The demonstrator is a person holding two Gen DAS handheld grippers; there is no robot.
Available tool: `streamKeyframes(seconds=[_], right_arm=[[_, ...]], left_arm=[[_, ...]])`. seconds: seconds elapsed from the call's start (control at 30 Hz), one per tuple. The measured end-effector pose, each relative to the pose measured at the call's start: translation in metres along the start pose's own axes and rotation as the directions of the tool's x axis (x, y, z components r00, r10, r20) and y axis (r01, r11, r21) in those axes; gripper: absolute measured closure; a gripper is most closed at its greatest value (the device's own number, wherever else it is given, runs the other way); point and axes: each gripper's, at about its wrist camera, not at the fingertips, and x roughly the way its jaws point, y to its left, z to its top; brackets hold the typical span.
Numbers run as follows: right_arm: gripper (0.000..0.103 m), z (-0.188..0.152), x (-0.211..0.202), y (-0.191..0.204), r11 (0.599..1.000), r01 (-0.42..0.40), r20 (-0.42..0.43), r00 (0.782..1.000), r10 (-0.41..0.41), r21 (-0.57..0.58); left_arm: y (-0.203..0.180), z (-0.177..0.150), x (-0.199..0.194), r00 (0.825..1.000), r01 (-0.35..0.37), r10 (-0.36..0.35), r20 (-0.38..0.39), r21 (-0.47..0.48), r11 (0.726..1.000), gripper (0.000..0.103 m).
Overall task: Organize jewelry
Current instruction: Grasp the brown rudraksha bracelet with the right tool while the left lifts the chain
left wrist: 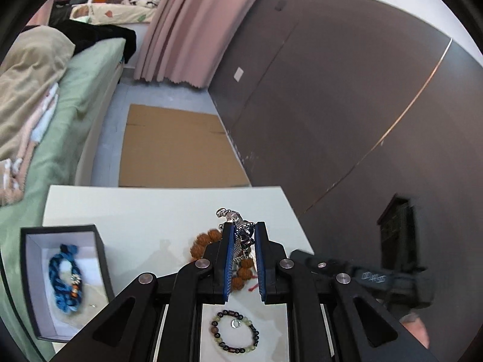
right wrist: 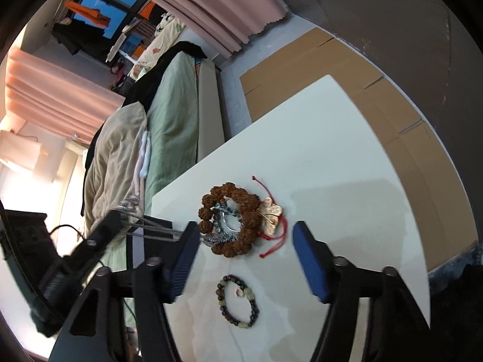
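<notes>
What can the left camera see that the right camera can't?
Only the left wrist view shows the black box with the blue braided bracelet lying inside, and the left tool shut on the silver chain.

Only the right wrist view shows the gold leaf charm beside the brown bracelet, and the right tool, open over the table.

Both show the white table, the brown seed bracelet and the dark bead bracelet.

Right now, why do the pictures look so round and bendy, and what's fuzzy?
Fisheye lenses: in the left wrist view the dark wall bows and the corners go black; in the right wrist view the table edge curves, the window area glares, and the other tool smears.
</notes>
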Motion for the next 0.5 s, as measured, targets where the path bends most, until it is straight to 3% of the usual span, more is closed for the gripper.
streamKeyframes(seconds=[0.1, 0.5], right_arm=[[0.058, 0.001, 0.011, 0.006, 0.999, 0.028, -0.006, 1.000, -0.028, -0.017], [0.064, 0.010, 0.069, 0.027, 0.979, 0.165, -0.062, 0.983, -0.174, -0.122]], left_arm=[[0.004, 0.006, -0.009, 1.000, 0.012, -0.012, 0.021, -0.012, 1.000, 0.089], [0.012, 0.022, -0.057, 0.989, 0.070, -0.066, 0.131, -0.025, 0.997, 0.090]])
